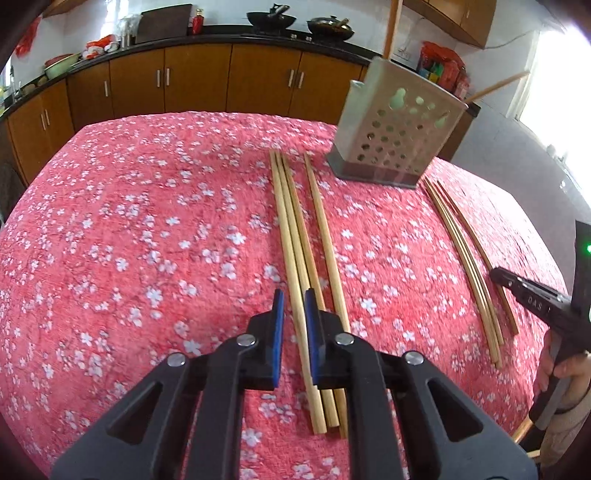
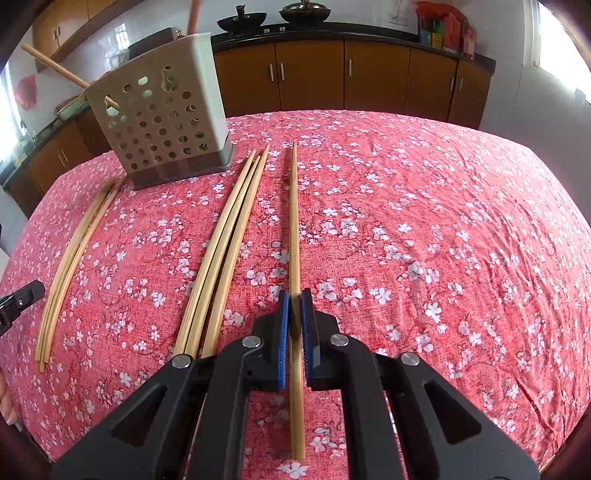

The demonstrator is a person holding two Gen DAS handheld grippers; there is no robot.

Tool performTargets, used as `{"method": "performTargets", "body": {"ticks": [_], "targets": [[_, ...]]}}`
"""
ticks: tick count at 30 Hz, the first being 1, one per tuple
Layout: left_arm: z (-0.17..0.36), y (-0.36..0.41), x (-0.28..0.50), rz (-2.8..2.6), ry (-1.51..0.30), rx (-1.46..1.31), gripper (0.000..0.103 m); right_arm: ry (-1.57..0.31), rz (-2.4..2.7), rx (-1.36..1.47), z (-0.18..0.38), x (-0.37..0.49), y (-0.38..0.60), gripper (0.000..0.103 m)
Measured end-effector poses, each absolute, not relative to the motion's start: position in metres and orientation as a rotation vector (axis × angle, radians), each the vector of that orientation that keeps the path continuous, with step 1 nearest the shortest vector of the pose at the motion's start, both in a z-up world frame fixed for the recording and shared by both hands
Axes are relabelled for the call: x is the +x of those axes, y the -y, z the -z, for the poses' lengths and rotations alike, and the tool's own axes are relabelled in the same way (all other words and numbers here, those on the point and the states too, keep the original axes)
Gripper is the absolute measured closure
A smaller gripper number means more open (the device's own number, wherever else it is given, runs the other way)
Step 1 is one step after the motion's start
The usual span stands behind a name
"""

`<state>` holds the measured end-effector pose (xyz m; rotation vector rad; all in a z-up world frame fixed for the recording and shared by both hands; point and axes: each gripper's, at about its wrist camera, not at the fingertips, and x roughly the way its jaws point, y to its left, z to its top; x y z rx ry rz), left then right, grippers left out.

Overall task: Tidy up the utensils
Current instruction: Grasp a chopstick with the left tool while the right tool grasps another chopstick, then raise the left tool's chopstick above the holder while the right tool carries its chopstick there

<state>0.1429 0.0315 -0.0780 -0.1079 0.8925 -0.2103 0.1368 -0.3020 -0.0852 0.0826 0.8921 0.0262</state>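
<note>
Several wooden chopsticks (image 1: 295, 236) lie on the pink floral tablecloth (image 1: 147, 240), in a left group and a right group (image 1: 465, 254). A perforated grey holder (image 1: 395, 129) stands at the far side with two chopsticks leaning out of it. My left gripper (image 1: 294, 299) is open, its blue pads astride one chopstick of the left group. In the right wrist view, my right gripper (image 2: 294, 299) is shut on a single chopstick (image 2: 293, 221) that lies apart from the group of three (image 2: 229, 243). The holder (image 2: 162, 114) stands far left there.
Brown kitchen cabinets (image 1: 221, 77) and a dark counter with woks (image 1: 273, 18) run behind the table. The right gripper's body and the hand holding it show at the right edge of the left wrist view (image 1: 546, 306). A bright window (image 1: 557, 74) is at the right.
</note>
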Motion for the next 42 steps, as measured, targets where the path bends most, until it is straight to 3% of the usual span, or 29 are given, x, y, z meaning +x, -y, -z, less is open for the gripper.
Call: {"method": "performTargets", "body": {"ticks": [19, 42], "targets": [[0.088, -0.027, 0.162, 0.099, -0.902, 0.019, 0.095, -0.882, -0.037, 0.058, 0.085, 0.137, 0.299, 0.095], [0.086, -0.092, 0.189, 0.067, -0.879, -0.236, 0.093, -0.858, 0.06, 0.186, 0.087, 0.176, 0.343, 0.095]]}}
